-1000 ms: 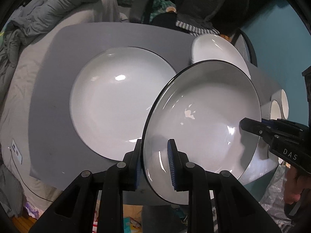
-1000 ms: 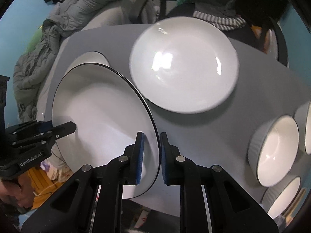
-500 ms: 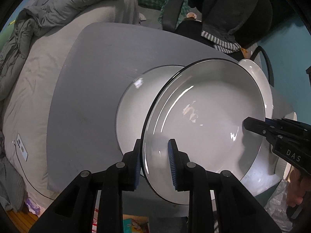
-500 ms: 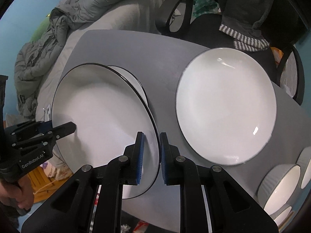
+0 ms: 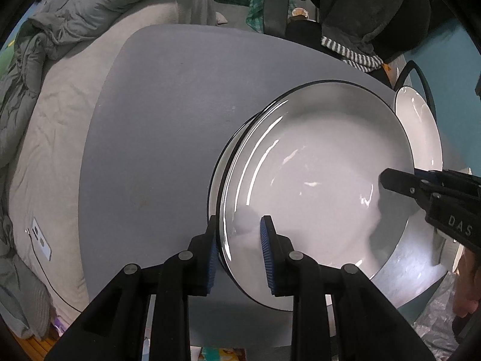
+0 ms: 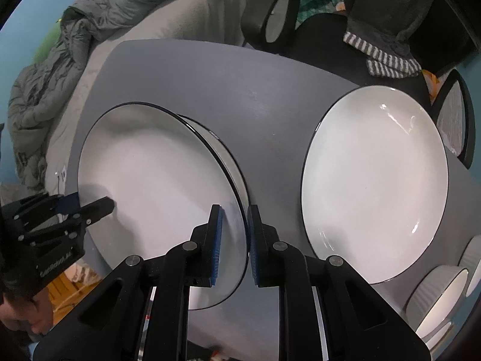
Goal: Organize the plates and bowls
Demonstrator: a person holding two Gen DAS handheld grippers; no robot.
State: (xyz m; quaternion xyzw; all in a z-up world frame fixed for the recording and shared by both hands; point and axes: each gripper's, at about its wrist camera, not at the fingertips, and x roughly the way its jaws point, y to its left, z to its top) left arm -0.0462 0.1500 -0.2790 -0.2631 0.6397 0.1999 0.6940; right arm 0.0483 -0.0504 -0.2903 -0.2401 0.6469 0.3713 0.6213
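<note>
Both grippers hold one large white plate with a thin black rim (image 5: 315,180), tilted, just above a second like plate (image 5: 215,180) that lies on the grey table (image 5: 156,138). My left gripper (image 5: 239,252) is shut on the plate's near rim. My right gripper (image 6: 233,240) is shut on the opposite rim of the same plate (image 6: 150,186). The lower plate shows only as a sliver (image 6: 222,150) past the held plate's far edge. A third white plate (image 6: 372,186) lies flat on the table to the right.
Several white ribbed bowls (image 6: 436,297) stand at the table's right front edge. A grey duvet (image 5: 75,15) lies on a bed left of the table. Black chairs (image 6: 276,15) with clothes stand behind the table.
Both grippers have carried the held plate left, over the plate lying on the table, and lowered it until it covers almost all of that plate.
</note>
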